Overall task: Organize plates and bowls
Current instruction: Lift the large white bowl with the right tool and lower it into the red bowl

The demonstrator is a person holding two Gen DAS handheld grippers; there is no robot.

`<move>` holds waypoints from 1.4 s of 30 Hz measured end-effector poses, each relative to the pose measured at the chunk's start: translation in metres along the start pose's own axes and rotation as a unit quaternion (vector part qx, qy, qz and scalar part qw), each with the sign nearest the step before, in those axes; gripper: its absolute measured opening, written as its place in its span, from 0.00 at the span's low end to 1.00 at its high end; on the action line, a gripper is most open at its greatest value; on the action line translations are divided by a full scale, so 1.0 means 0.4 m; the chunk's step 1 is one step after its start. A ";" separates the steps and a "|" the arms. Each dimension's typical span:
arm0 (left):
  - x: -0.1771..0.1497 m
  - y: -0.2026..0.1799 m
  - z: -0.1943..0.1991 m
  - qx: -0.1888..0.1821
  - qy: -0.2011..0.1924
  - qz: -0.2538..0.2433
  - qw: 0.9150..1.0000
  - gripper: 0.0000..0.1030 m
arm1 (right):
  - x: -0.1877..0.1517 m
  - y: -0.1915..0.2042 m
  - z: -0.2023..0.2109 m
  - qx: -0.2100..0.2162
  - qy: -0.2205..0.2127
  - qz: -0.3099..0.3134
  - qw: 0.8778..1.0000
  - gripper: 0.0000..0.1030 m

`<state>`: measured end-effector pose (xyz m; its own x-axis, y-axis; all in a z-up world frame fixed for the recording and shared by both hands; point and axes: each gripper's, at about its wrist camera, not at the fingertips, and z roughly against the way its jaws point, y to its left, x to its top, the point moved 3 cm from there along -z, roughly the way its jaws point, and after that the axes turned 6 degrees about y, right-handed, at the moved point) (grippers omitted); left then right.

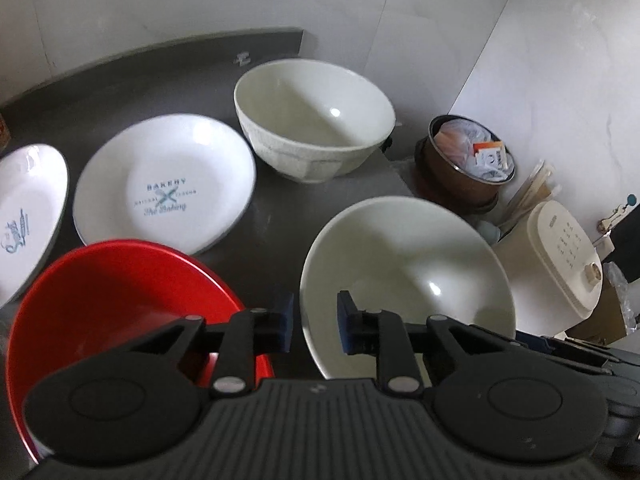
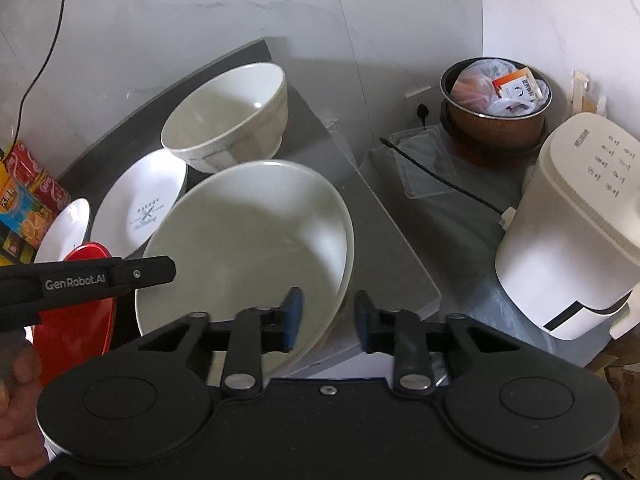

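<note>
- Between the blue pads of the left gripper there is a narrow gap; its jaws stand partly open, and the near-left rim of the wide cream bowl sits in that gap, though whether the pads touch it I cannot tell.
- The right gripper has its jaws partly open as well, straddling the near-right rim of the same wide cream bowl, with a gap showing on the outer side; it grips nothing that I can see.
- This bowl sits at the near right corner of the dark grey surface, close to the right edge.
- Just left of it, along the near edge, lies the red bowl, partly under the left gripper's body.
- Beyond the red bowl sits the white plate printed "BAKERY", and left of that a 2nd white plate with blue print, cut by the frame.
- Towards the far right corner stands the deep cream bowl, upright and empty.
- Off the surface's right edge, lower down, are a brown pot stuffed with plastic bags and a white appliance.
- A hand holding the left gripper shows at the lower left of the right wrist view.
</note>
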<state>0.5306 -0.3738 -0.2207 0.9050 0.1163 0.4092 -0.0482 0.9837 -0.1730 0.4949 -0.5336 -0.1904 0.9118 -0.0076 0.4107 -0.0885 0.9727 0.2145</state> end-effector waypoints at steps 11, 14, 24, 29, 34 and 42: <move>0.010 0.010 0.063 -0.020 -0.018 0.015 1.000 0.13 | 0.009 0.032 0.067 -0.017 -0.029 0.022 0.999 0.18; 0.015 0.019 0.101 -0.024 -0.029 0.019 0.999 0.13 | 0.016 0.050 0.095 -0.015 -0.038 0.026 0.999 0.18; 0.024 0.092 0.250 -0.035 -0.076 0.024 0.996 0.13 | 0.041 0.158 0.185 0.000 -0.080 0.045 0.996 0.18; 0.018 0.152 0.293 -0.025 -0.088 0.038 0.995 0.13 | 0.044 0.224 0.192 0.013 -0.090 0.066 0.994 0.18; -0.004 0.219 0.321 -0.011 -0.091 0.060 0.994 0.13 | 0.031 0.298 0.182 0.027 -0.083 0.087 0.992 0.18; -0.059 0.319 0.327 0.008 -0.074 0.095 0.993 0.13 | -0.006 0.369 0.149 0.059 -0.055 0.085 0.993 0.18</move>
<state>0.4479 -0.2331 -0.1354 0.8069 0.3177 0.4980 -0.2198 0.9440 -0.2462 0.4558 -0.4038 -0.1070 0.8306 0.1235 0.5430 -0.2901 0.9283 0.2327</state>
